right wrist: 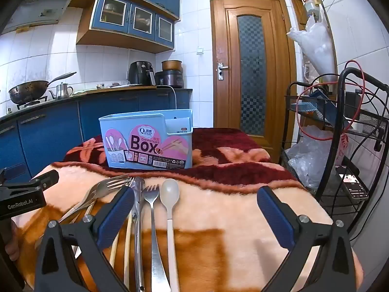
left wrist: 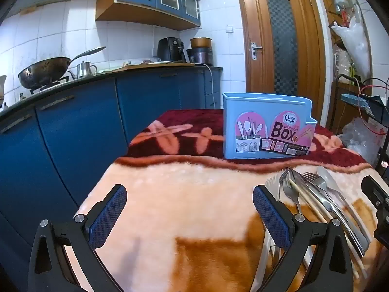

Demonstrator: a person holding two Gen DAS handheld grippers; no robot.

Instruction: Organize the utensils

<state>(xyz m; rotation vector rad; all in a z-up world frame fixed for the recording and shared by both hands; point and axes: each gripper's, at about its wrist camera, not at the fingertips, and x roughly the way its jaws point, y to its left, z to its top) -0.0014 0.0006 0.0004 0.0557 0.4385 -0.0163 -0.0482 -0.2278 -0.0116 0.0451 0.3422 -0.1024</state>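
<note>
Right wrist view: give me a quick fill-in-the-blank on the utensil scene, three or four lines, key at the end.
1. The word printed largest on the light blue holder is ____.
2. The utensil lying just right of the fork is a white ____.
3. The utensils lie on a fuzzy blanket, and the holder stands ____ them, toward the door.
4. Both the left tongs and the right tongs are ____, holding nothing.

Missing words: Box; spoon; behind; open
</note>
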